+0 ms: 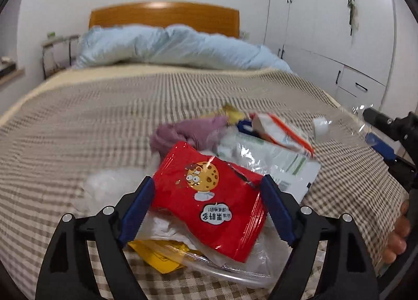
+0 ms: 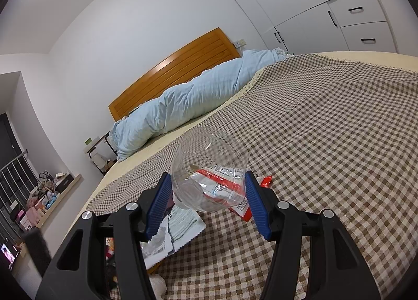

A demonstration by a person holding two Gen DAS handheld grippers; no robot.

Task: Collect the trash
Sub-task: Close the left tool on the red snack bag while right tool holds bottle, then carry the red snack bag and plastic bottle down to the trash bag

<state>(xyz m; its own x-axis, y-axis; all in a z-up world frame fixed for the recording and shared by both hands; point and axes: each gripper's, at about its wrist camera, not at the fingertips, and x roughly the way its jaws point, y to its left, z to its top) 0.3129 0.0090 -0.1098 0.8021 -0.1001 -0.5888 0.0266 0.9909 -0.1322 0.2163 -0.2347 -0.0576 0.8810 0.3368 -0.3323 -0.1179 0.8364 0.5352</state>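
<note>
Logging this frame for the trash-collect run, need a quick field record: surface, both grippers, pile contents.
surface: bed with brown checked cover
left gripper: open, astride red cookie snack packet, pads not pressing
right gripper: shut on clear plastic bottle, lifted above the cover
pile: purple cloth, orange-and-white wrapper, yellow packet, clear plastic bag
background: light blue duvet, wooden headboard, white wardrobe
</note>
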